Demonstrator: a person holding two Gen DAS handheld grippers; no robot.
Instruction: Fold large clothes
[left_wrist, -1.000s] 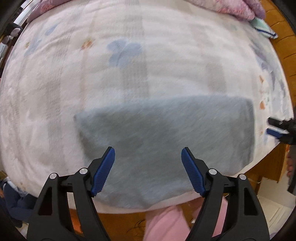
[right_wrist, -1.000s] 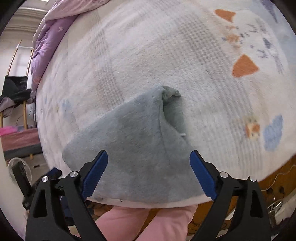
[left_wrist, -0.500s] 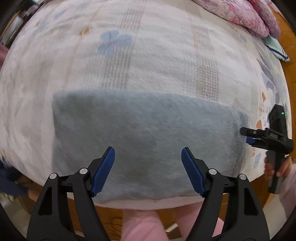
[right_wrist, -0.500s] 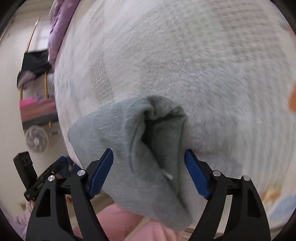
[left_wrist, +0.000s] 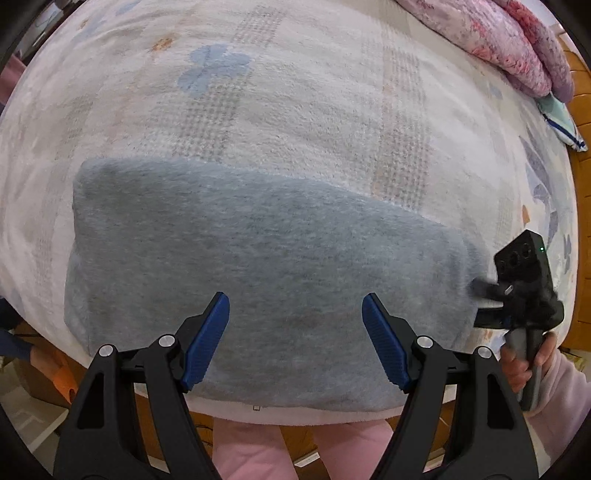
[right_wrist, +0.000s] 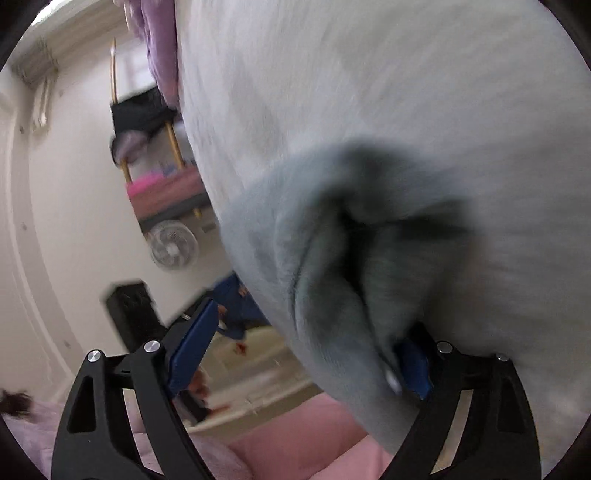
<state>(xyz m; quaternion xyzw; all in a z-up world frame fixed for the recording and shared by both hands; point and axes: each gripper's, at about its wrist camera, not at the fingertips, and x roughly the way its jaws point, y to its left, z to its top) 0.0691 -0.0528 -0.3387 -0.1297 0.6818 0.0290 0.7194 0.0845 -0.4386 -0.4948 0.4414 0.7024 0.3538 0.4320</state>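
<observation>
Pink quilt (left_wrist: 517, 48) bunched at 1 o'clock, fan (right_wrist: 173, 244) by the wall. Fuzzy patterned bedspread (left_wrist: 295, 110) under the grey garment (left_wrist: 258, 266). Left gripper (left_wrist: 295, 332) wide and empty; right gripper (right_wrist: 295, 354) wide, jaws just been opening, garment edge between them.

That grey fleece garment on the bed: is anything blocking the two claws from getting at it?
Nothing visible. The left claw hangs open over the grey garment; the right claw, jaws just reopening, straddles its end, clamping nothing.

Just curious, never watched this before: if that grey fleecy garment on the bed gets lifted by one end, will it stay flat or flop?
Probably flop: the grey garment's end already sags in loose folds. Its fuzzy nap should grip, not slip.
</observation>
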